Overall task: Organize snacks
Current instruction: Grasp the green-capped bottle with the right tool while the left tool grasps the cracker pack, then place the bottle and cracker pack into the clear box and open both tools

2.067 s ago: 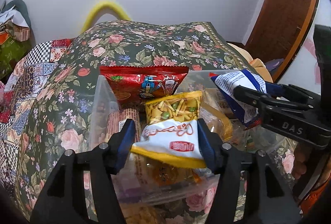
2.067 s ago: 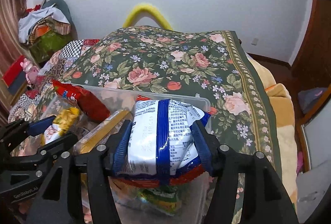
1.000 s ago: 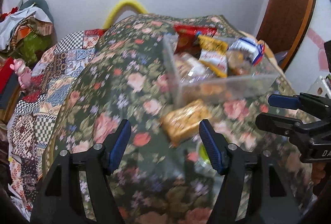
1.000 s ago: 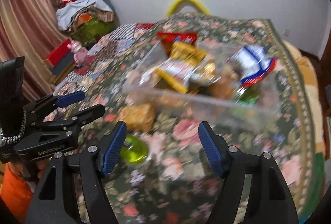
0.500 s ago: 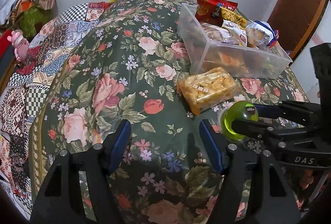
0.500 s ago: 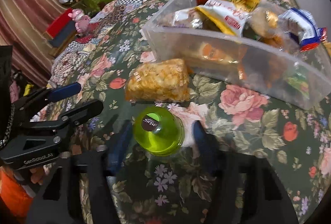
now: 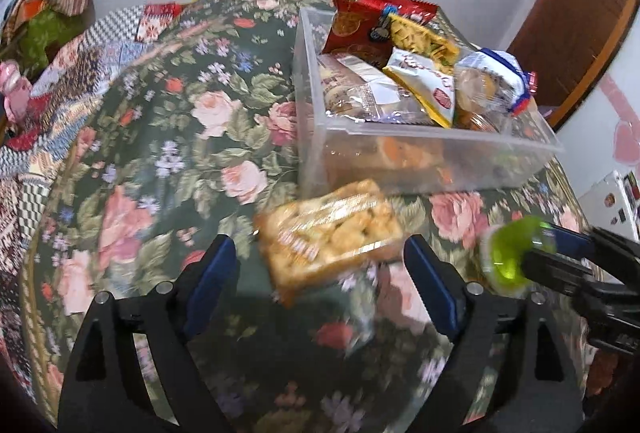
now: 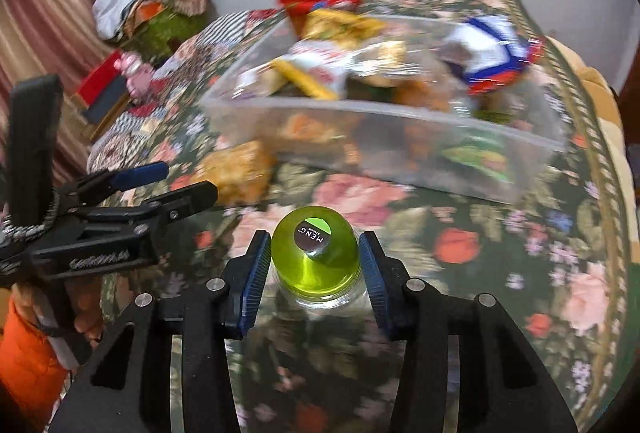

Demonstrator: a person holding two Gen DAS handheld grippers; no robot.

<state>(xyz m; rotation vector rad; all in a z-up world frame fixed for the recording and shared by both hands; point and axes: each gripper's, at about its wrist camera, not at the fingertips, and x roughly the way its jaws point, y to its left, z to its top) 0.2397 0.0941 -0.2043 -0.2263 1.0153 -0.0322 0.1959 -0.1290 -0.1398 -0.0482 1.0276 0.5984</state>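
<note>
A clear plastic bin [image 7: 440,137] [image 8: 380,109] on the floral bedspread holds several snack packets. In front of it lies an orange snack pack [image 7: 332,237] [image 8: 236,173], just ahead of my left gripper [image 7: 322,285] [image 8: 188,180]. That gripper's jaws are opening, and the pads stay clear of the pack on both sides. To the right stands a green jelly cup [image 8: 316,253] [image 7: 508,257]. My right gripper [image 8: 314,239] [image 7: 540,249] is closing on the cup, with a blue pad against each of its sides.
The floral bedspread [image 7: 168,137] spreads wide to the left of the bin. A heap of clothes [image 8: 148,1] sits at the back left and a wooden door [image 7: 572,25] at the back right. An orange sleeve [image 8: 24,353] shows behind the left gripper.
Both grippers left their packets in the bin and pulled back. The left has since dropped toward the orange pack with jaws widening. The right's jaws have narrowed onto the green cup.
</note>
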